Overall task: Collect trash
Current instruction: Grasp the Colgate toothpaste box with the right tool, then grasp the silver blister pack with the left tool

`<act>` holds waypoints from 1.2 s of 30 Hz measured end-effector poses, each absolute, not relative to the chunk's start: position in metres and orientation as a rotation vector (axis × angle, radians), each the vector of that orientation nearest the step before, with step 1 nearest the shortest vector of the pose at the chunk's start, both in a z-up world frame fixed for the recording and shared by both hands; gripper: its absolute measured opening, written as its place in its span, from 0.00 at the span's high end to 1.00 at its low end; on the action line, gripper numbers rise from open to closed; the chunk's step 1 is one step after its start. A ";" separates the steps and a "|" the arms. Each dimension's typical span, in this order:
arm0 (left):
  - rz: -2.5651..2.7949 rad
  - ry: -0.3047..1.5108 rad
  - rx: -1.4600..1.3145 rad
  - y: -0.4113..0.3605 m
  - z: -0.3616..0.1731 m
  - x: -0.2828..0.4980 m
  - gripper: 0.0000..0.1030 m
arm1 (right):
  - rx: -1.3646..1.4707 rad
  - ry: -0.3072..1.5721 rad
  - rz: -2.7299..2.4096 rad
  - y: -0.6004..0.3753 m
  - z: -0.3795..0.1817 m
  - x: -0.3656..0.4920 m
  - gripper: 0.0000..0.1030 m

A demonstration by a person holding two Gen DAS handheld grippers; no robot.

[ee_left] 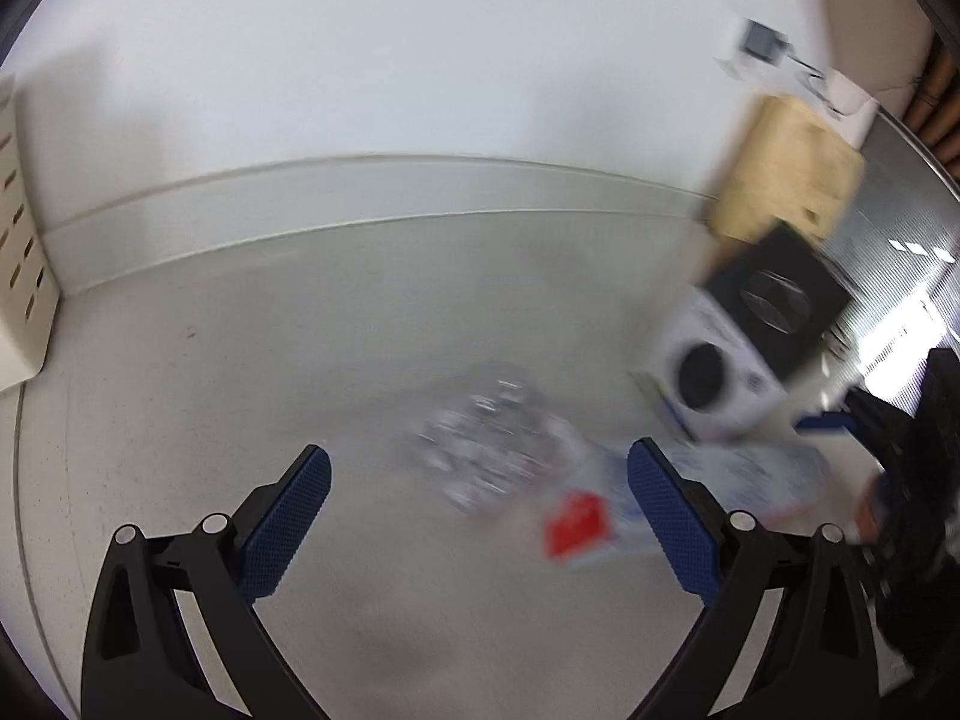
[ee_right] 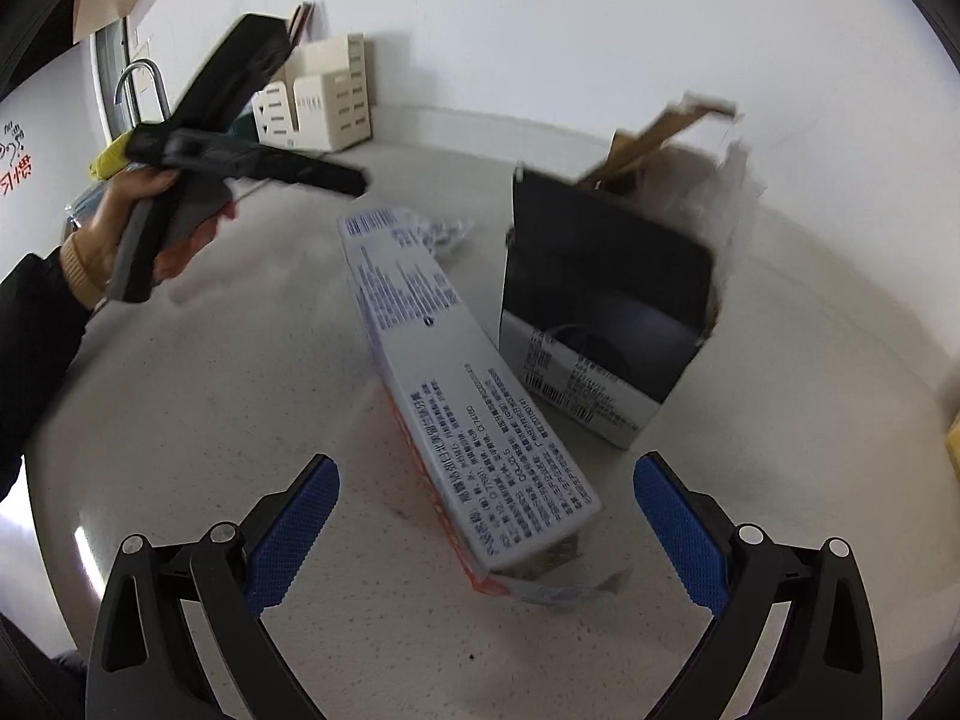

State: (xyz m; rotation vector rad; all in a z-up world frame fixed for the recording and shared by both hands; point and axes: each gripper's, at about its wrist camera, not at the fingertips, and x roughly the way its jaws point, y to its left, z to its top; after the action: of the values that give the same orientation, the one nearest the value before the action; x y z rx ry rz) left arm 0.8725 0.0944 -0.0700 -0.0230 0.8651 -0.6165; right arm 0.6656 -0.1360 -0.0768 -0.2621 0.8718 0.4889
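- Trash lies on a pale speckled counter (ee_right: 198, 420): a long carton (ee_right: 474, 414), a torn box (ee_right: 606, 312), and crumpled wrap (ee_left: 486, 450).
- Carton flat on its side, fine print on top, red along its lower edge; near end torn open, between the right gripper (ee_right: 486, 504) fingers but not touched by them.
- Torn box just right of the carton, black face, white label with barcode, brown flaps ragged at the top. Cannot tell whether the two touch.
- Wrap sits beyond the carton's far end, clear and shiny; in the left wrist view it lies ahead of the left gripper (ee_left: 480, 480). That view is badly blurred.
- Left gripper: blue pads spread wide, nothing between them. In the right wrist view it hangs above the counter, held by a hand (ee_right: 144, 234) in a dark sleeve (ee_right: 36, 324).
- Right gripper: pads likewise wide apart, holding nothing.
- Counter meets a white wall (ee_right: 540, 18) along a low raised ledge (ee_left: 372, 192).
- Cream slotted organiser (ee_right: 330, 96) stands at the back by the wall.
- Curved tap (ee_right: 141, 87) at the far left, something yellow (ee_right: 111, 159) below it.
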 end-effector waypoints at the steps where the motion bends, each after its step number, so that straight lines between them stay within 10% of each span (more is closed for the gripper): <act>1: -0.596 0.865 -0.017 0.093 -0.072 0.878 0.14 | -0.265 0.880 0.498 -0.135 -0.079 0.668 0.04; 9: -0.575 0.956 0.017 0.069 -0.088 0.895 0.35 | -0.305 0.965 0.500 -0.120 -0.094 0.682 0.05; 16: -0.601 0.957 0.002 0.064 -0.088 0.893 0.76 | -0.256 0.998 0.508 -0.121 -0.097 0.687 0.40; 23: -0.615 0.897 -0.020 0.067 -0.081 0.889 0.99 | -0.127 0.988 0.539 -0.138 -0.094 0.675 0.55; 36: -0.598 0.858 0.050 0.049 -0.066 0.872 0.96 | 0.000 0.902 0.490 -0.189 -0.079 0.624 0.60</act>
State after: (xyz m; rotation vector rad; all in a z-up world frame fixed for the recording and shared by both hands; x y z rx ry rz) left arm 0.8717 0.0490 -0.0663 0.0495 0.8577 -0.5983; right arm 0.6241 -0.1888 -0.0789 -0.0003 0.9021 0.4898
